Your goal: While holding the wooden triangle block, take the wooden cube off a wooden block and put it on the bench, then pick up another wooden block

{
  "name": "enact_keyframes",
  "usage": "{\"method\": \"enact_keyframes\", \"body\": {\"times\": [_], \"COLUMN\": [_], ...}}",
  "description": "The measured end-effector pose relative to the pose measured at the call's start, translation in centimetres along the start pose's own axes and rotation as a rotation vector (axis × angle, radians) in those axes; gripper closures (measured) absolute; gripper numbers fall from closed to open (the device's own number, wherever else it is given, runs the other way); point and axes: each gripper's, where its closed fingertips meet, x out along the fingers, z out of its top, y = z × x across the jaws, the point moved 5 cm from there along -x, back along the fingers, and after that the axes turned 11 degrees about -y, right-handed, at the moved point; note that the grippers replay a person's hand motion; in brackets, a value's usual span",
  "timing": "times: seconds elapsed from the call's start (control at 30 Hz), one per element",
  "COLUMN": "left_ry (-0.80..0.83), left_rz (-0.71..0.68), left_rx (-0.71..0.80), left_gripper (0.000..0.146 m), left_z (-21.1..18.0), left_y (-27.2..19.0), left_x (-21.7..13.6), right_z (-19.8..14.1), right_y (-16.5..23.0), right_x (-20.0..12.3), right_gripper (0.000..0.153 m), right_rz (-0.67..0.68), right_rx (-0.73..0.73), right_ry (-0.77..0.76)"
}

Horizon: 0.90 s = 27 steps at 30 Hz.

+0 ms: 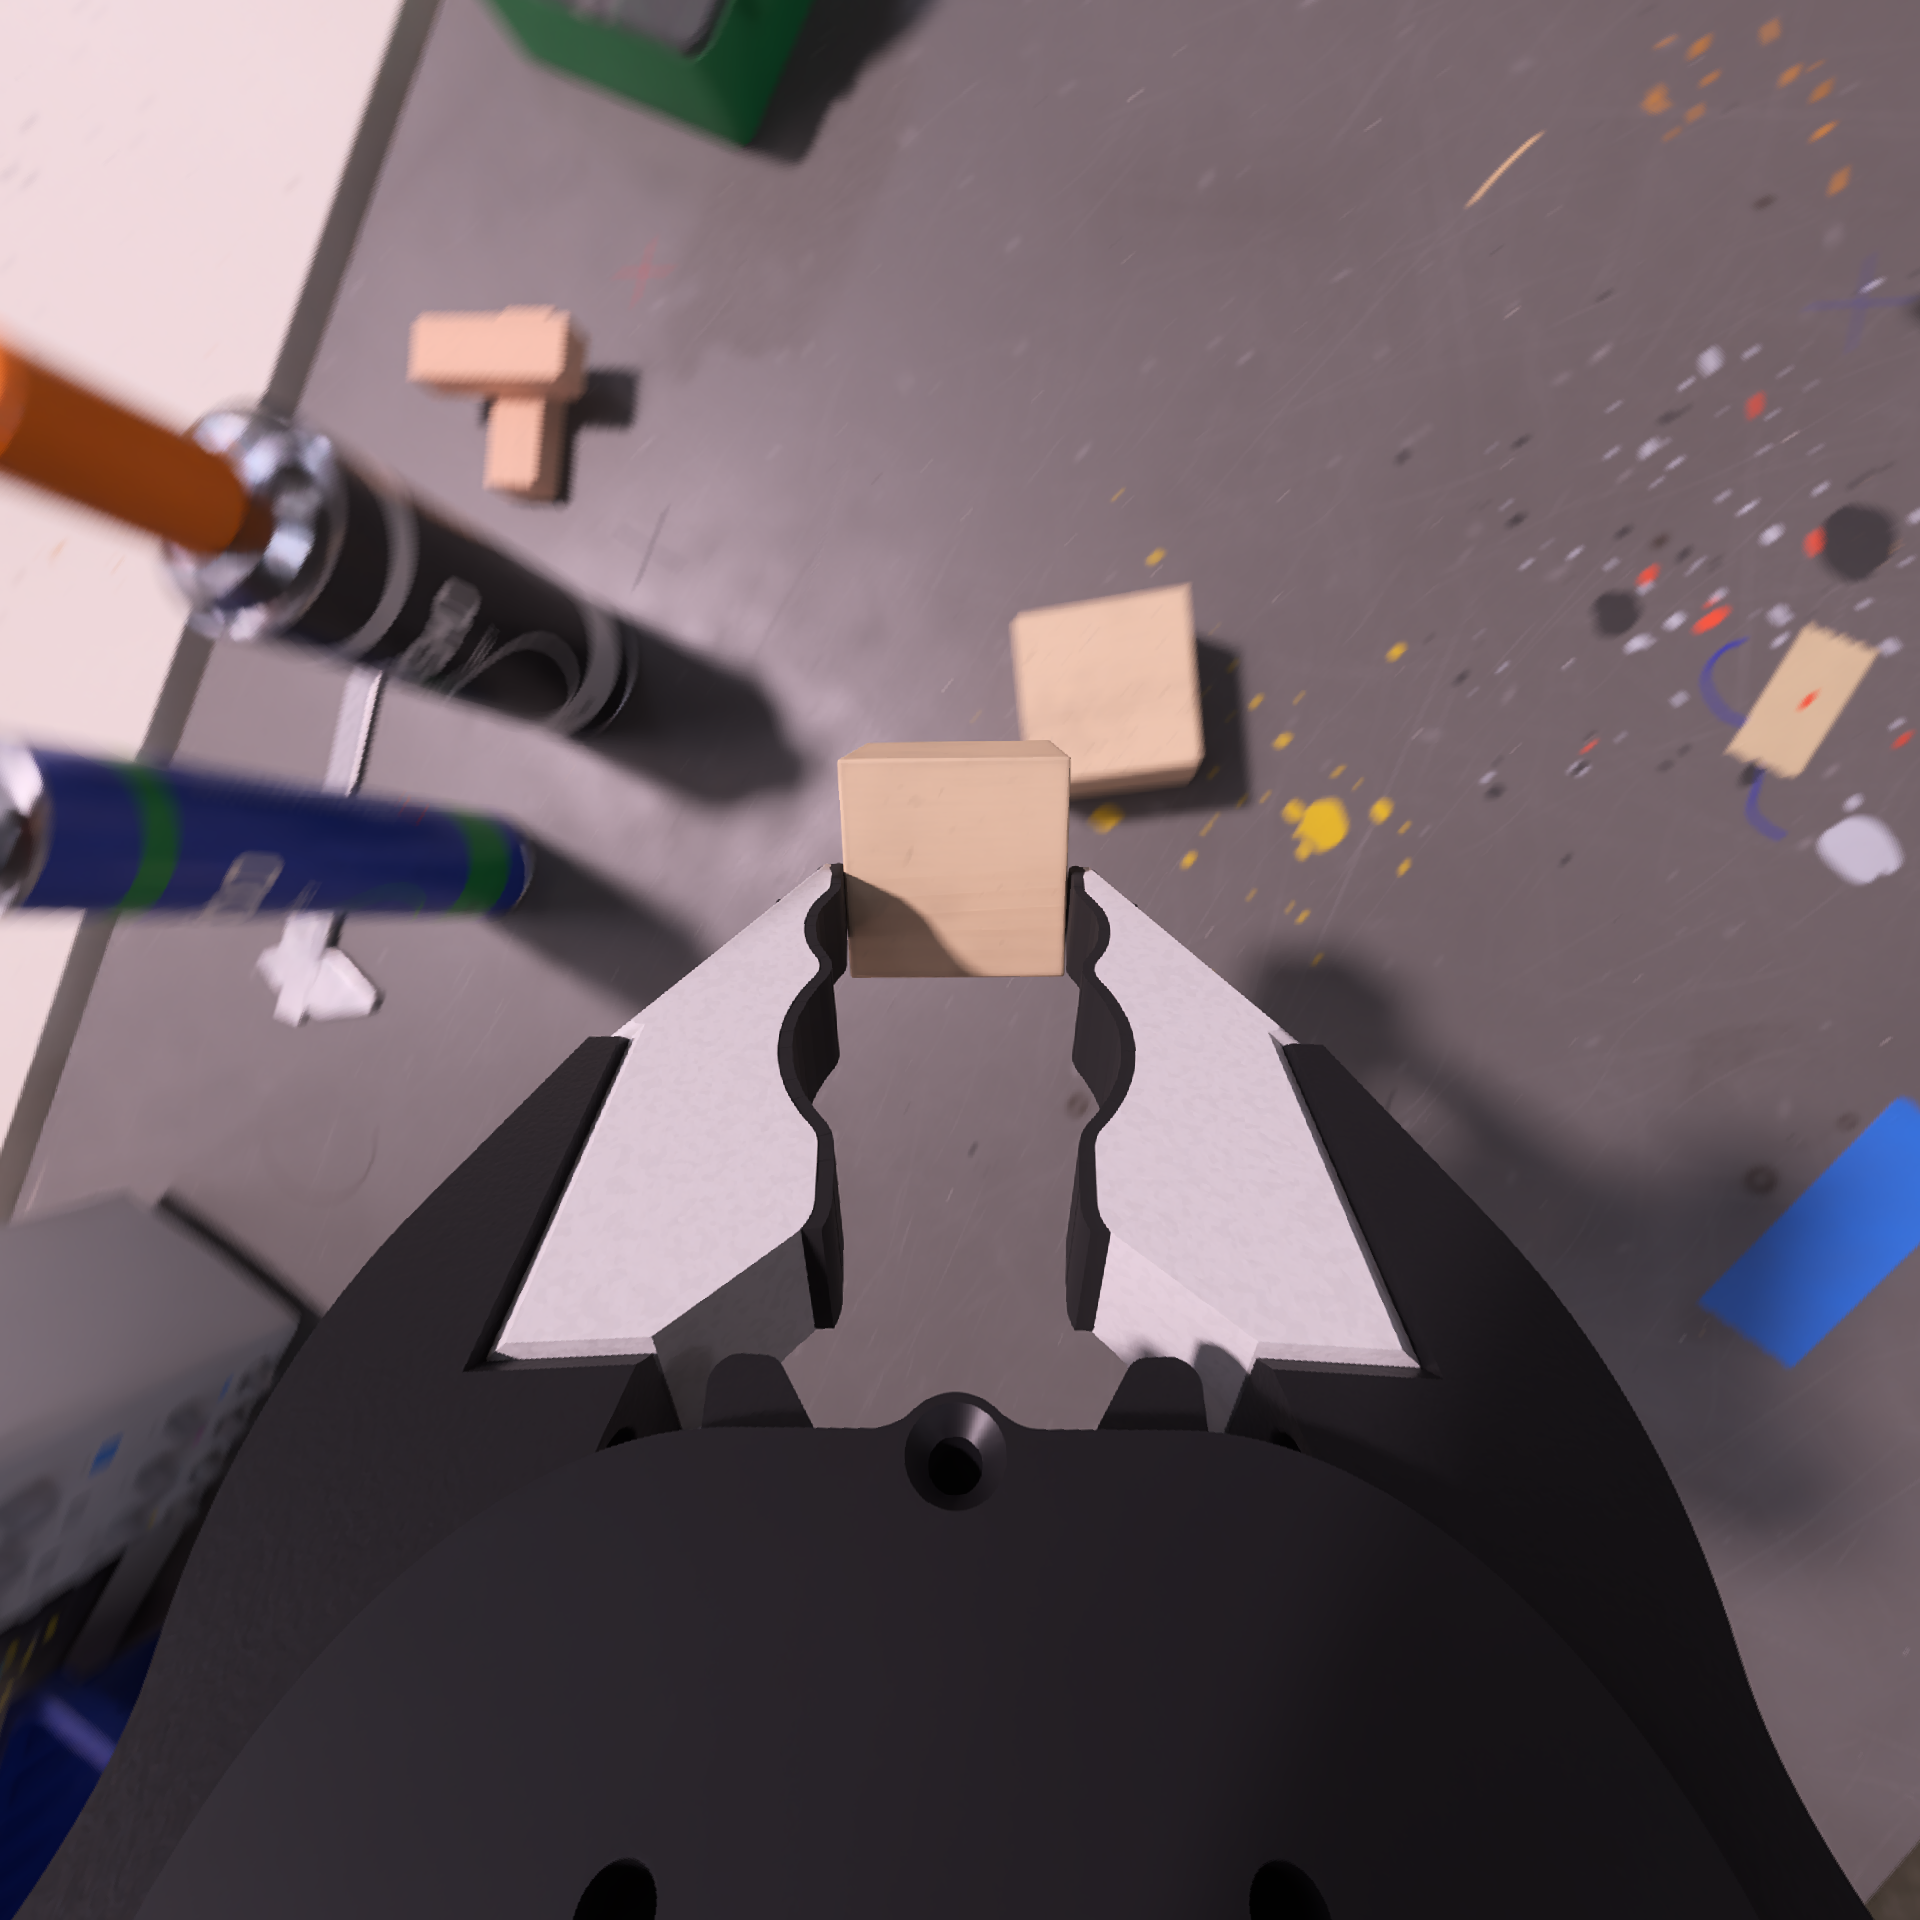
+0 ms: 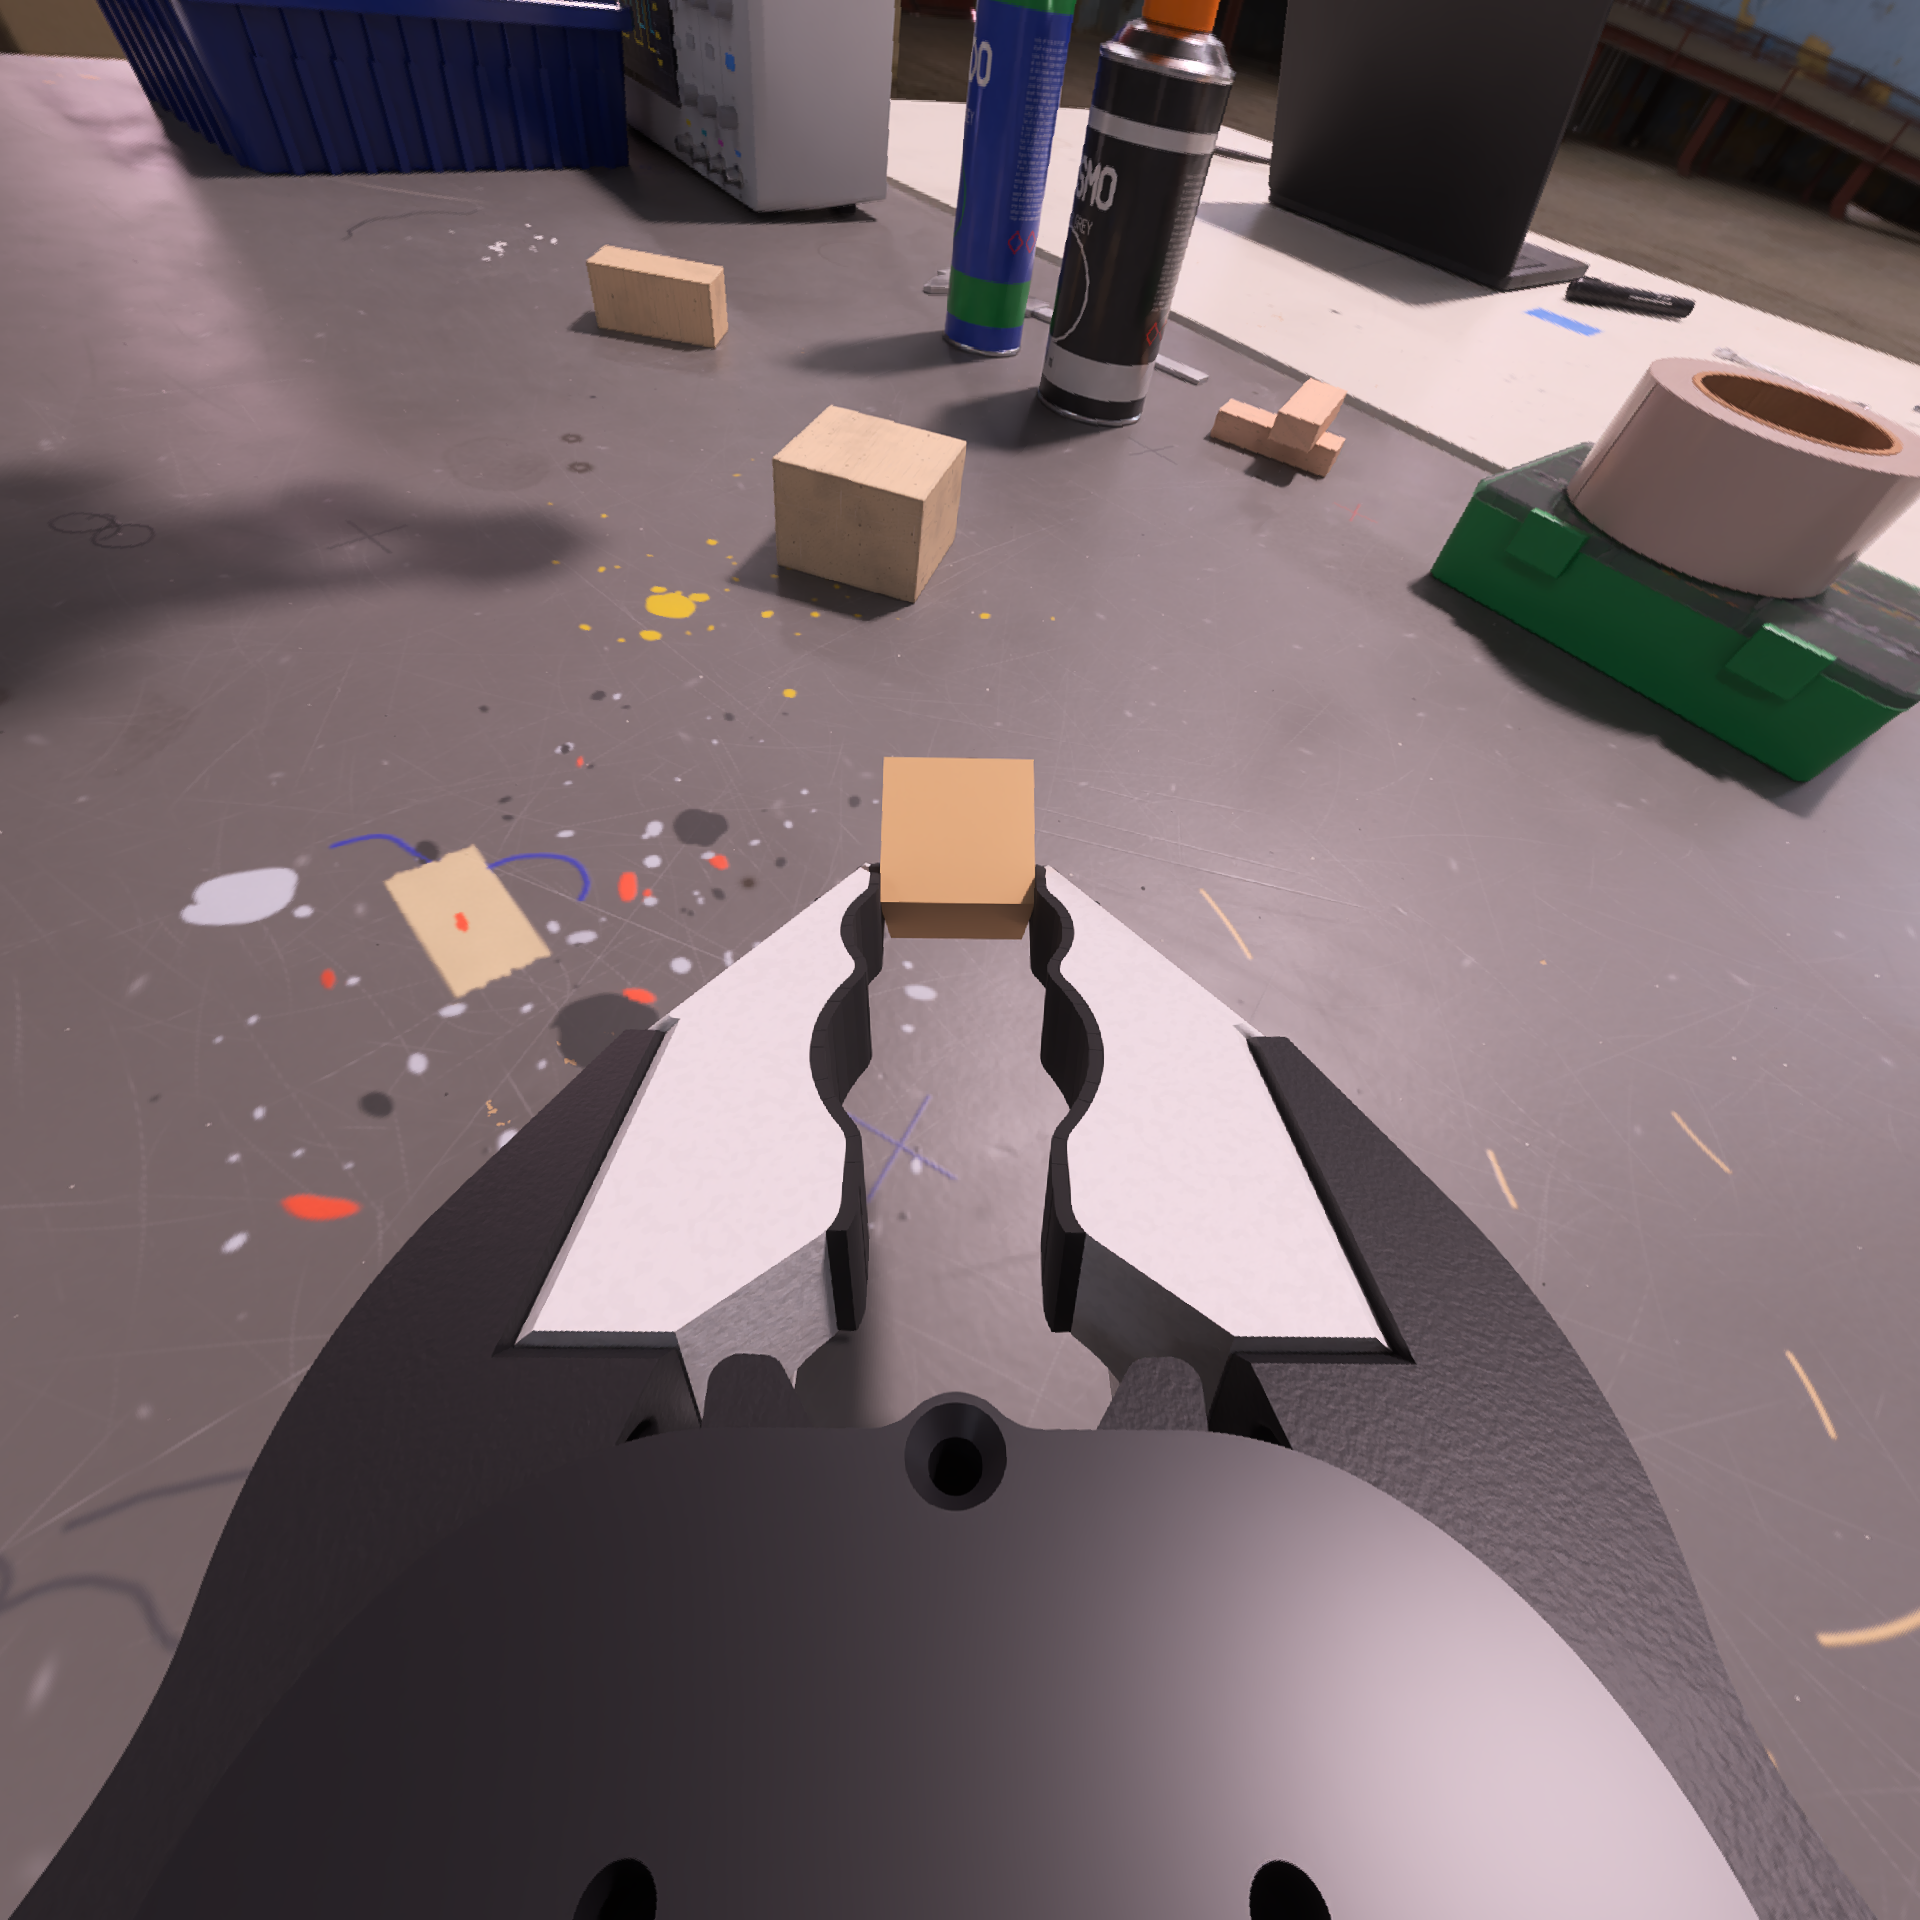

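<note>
My left gripper [image 1: 954, 883] has its jaws closed on the cube [image 1: 954, 857], which sits at the fingertips in the middle of the frame, lifted off the tabletop [image 1: 1039, 364]. A big block [image 1: 1107, 688] lies just above and to the right of it, on the tabletop. A small T-shaped block [image 1: 509, 390] sits at upper left, near two spray cans [image 1: 416, 592].

My right gripper [image 2: 956, 883] has its jaws clamped on the triangle block [image 2: 957, 842] at frame centre, also held above the tabletop. Beyond it the big block [image 2: 868, 499] stands alone, a flat block [image 2: 657, 294] lies farther up left, and a tape roll [image 2: 1745, 483] rests on a green case [image 2: 1662, 644] at right.
</note>
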Motion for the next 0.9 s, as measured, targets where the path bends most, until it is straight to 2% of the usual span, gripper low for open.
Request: {"method": "enact_keyframes", "body": {"times": [0.1, 0.2, 0.33, 0.43, 0.53, 0.7, 0.8, 0.9], "left_ry": [0.024, 0.095, 0.237, 0.281, 0.293, 0.276, 0.287, 0.282], "left_rz": [-0.069, -0.103, -0.1, -0.153, -0.19, -0.217, -0.214, -0.177], "left_rx": [0.038, 0.107, 0.214, 0.233, 0.251, 0.286, 0.284, 0.273], "left_gripper": [0.104, 0.104, 0.104, 0.104, 0.104, 0.103, 0.069, 0.057], "left_z": [3.0, 4.3, 4.4, 3.9, 3.3, 3.0, 2.6, 2.6], "left_y": [-2.7, -5.2, -7.2, -8.3, -8.9, -9.3, -9.5, -9.2], "left_x": [4.8, 10.4, 17.2, 20.6, 22.3, 22.8, 22.7, 21.0], "right_z": [0.0, 0.0, 0.0, 0.0, 0.1, 0.0, 0.0, 0.1], "right_y": [0.0, 0.0, -0.3, -0.4, -0.5, -0.4, -0.5, -0.5], "right_x": [0.0, 0.0, -0.1, -0.1, -0.1, -0.1, -0.1, -0.1], "right_gripper": [0.125, 0.125, 0.125, 0.125, 0.125, 0.125, 0.125, 0.125], "right_rz": [-0.004, -0.007, -0.001, 0.003, 0.007, 0.015, 0.015, 0.016], "right_rx": [-0.009, -0.005, 0.026, 0.047, 0.057, 0.057, 0.061, 0.068], "right_ry": [0.0, -0.008, -0.013, -0.016, -0.022, -0.016, -0.02, -0.022]}}
